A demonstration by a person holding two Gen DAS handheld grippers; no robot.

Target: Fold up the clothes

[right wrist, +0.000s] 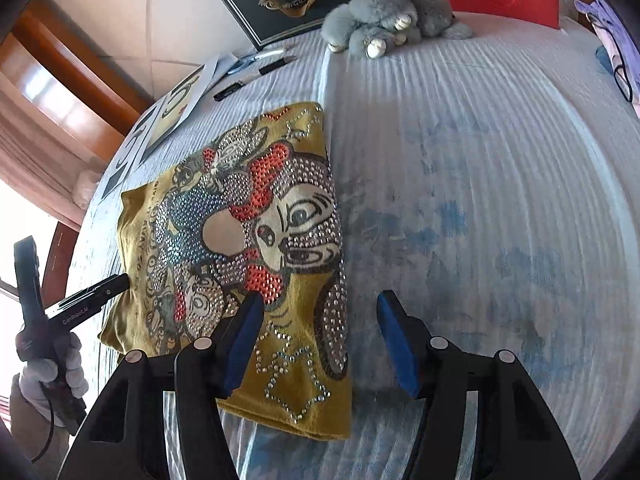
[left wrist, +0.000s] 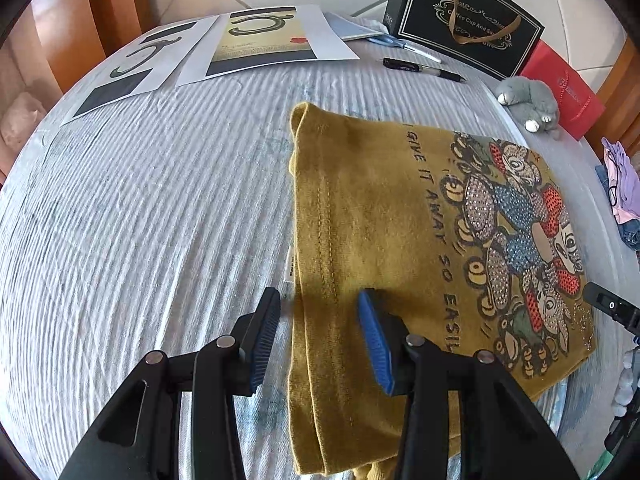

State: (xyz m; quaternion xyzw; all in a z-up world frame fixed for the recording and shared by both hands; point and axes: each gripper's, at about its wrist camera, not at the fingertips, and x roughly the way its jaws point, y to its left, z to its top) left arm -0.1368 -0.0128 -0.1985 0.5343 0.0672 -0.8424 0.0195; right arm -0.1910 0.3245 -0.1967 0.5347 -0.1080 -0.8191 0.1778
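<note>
Now a folded shirt (left wrist: 380, 240) is lying on the bed (left wrist: 140, 220). Both grippers, left (left wrist: 320, 320) and right (right wrist: 320, 328), are hovering wide open over its edges; neither is gripping anything.

Bright daylight is flooding both fisheye views.
The fingers (left wrist: 362, 316) are casting a soft shadow on the shirt (left wrist: 380, 216), rhinestones are glinting, and edges are bending and blurring toward dark rims.

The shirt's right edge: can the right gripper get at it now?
Probably yes: the right gripper is open, straddling that edge of the shirt, with nothing between.
</note>
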